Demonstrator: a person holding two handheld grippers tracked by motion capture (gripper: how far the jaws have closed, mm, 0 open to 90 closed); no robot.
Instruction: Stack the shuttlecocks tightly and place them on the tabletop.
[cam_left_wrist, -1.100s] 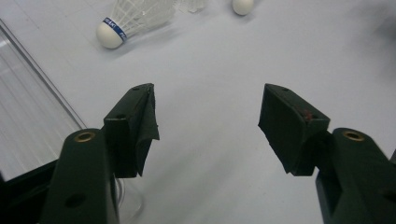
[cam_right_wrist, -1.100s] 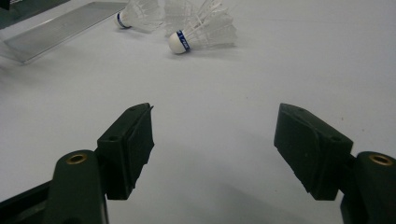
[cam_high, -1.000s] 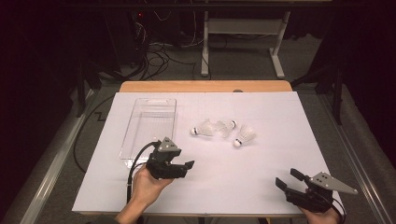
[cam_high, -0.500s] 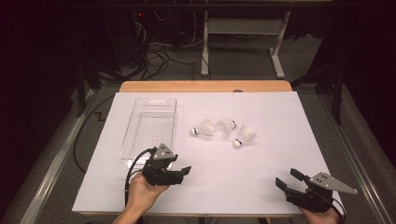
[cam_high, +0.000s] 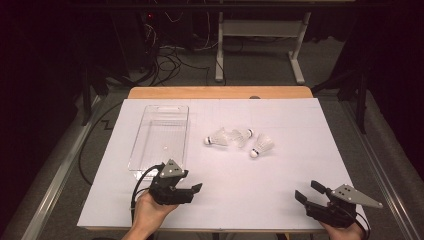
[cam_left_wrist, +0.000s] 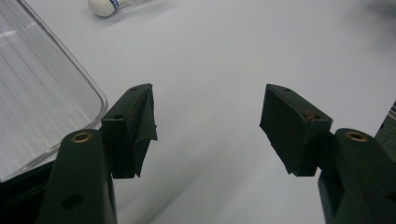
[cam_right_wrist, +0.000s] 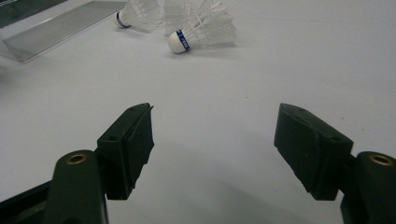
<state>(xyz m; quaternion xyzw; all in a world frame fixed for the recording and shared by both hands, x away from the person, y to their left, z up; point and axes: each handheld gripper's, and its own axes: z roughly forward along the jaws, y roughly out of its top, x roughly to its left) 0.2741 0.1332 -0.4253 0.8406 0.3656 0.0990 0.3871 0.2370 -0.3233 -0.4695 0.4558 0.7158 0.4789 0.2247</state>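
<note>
Three white shuttlecocks lie together mid-table: one (cam_high: 217, 138) on the left, one (cam_high: 242, 135) in the middle, one (cam_high: 261, 145) on the right. A clear plastic tray (cam_high: 160, 135) with nothing in it stands to their left. My left gripper (cam_high: 195, 192) hovers open near the tray's front corner, nothing between its jaws. My right gripper (cam_high: 307, 191) stands open at the front right, far from the shuttlecocks. In the right gripper view the gripper (cam_right_wrist: 212, 140) faces a shuttlecock (cam_right_wrist: 205, 28) with a blue-banded cork. In the left gripper view the gripper (cam_left_wrist: 208, 126) has the tray corner (cam_left_wrist: 42, 93) to its left.
White paper (cam_high: 300, 125) covers the table, whose wooden far edge (cam_high: 220, 92) shows behind it. Beyond stand a metal frame (cam_high: 257, 35) and floor cables (cam_high: 160, 55). A cable (cam_high: 142, 180) trails from the left gripper.
My left gripper has drawn back toward the table's front edge and slightly left, still open. The right gripper and the shuttlecocks have not moved.
</note>
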